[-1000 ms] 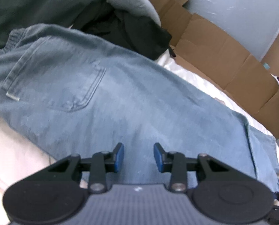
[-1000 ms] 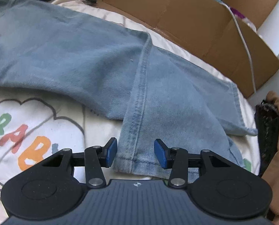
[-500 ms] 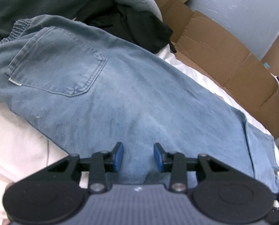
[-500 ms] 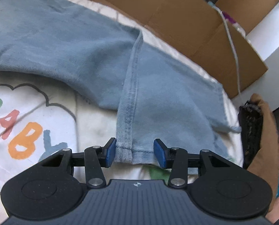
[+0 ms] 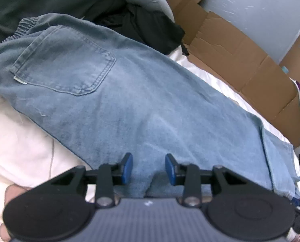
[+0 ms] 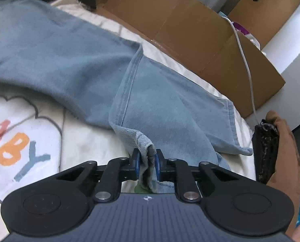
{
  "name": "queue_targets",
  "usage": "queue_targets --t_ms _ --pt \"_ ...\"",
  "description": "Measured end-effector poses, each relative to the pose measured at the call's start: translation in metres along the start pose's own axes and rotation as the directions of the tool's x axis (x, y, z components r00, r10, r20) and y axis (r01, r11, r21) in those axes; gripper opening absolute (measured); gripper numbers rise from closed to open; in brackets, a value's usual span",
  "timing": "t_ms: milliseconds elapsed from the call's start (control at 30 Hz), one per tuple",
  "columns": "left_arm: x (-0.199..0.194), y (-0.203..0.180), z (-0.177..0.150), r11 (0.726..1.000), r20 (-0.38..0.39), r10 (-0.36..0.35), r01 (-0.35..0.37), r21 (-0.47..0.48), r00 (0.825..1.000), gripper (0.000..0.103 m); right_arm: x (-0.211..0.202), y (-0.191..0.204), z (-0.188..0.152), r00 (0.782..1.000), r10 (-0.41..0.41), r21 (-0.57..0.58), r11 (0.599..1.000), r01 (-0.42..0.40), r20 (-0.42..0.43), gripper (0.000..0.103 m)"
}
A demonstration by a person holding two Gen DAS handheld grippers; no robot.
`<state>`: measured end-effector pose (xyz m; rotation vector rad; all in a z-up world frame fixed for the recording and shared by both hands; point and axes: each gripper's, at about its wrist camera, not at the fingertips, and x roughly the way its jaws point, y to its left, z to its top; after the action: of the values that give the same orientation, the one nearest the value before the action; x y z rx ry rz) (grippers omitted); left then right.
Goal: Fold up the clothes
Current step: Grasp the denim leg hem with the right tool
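Observation:
Light blue jeans (image 5: 150, 100) lie flat on a white bed cover, back pocket (image 5: 65, 68) up and waistband at the far left. My left gripper (image 5: 149, 167) hovers over the thigh part with its blue pads apart and pressing on nothing. In the right wrist view the jeans leg (image 6: 170, 104) runs toward the far right. My right gripper (image 6: 147, 165) is closing, and its pads pinch the bunched hem (image 6: 142, 141) of that leg, lifted a little off the cover.
Flattened cardboard boxes (image 5: 240, 56) line the far edge of the bed, with a white cable (image 6: 244, 56) across them. Dark clothes (image 5: 146, 26) are heaped behind the waistband. The bed cover (image 6: 13, 145) bears coloured letters. A brown garment (image 6: 281, 141) lies at the right.
My right gripper's jaws came together on the leg hem and raised it, so the cloth now bunches between the pads. The left gripper has kept still and as wide as before.

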<state>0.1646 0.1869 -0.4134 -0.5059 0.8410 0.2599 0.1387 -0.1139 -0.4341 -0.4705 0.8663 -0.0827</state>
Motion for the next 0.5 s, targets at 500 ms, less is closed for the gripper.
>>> queue_targets --t_ms 500 --pt "-0.006 -0.001 -0.002 1.0 -0.004 -0.001 0.001 -0.001 1.0 0.038 0.015 -0.125 0.049 0.999 0.016 0.227 0.974 -0.023 0.03 0.005"
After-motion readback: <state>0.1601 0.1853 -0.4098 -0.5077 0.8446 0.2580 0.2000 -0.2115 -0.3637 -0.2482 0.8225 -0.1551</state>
